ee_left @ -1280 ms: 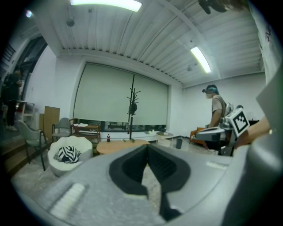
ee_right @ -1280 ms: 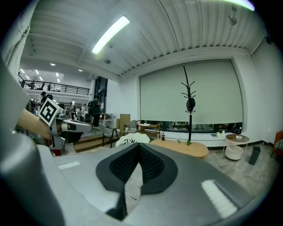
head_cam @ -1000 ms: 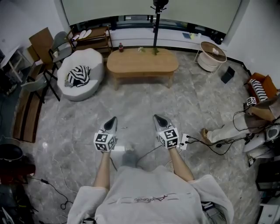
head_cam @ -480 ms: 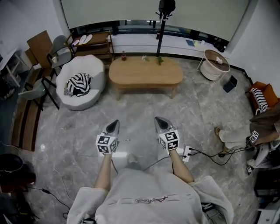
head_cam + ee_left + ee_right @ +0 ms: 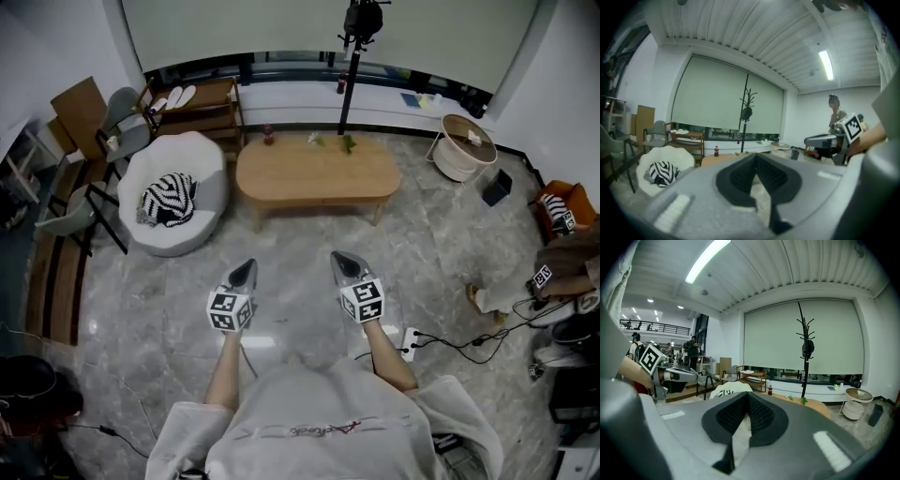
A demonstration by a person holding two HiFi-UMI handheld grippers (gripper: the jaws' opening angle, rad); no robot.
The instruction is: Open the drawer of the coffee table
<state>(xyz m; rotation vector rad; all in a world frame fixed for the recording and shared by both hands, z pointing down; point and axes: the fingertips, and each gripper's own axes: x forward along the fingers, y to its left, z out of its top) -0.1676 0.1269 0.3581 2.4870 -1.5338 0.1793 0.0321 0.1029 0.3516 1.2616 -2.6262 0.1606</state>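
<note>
While the coffee table stands untouched, no drawer seen pulled out of it, the left gripper and right gripper hang well short of it. Their 2 pairs of jaws are pressed together, empty — the approach and the pull remain.

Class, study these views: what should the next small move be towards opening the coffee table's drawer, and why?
Probably step closer to the coffee table: the left gripper and right gripper, both shut and empty, hang over the floor well short of it, and no drawer front shows yet.
</note>
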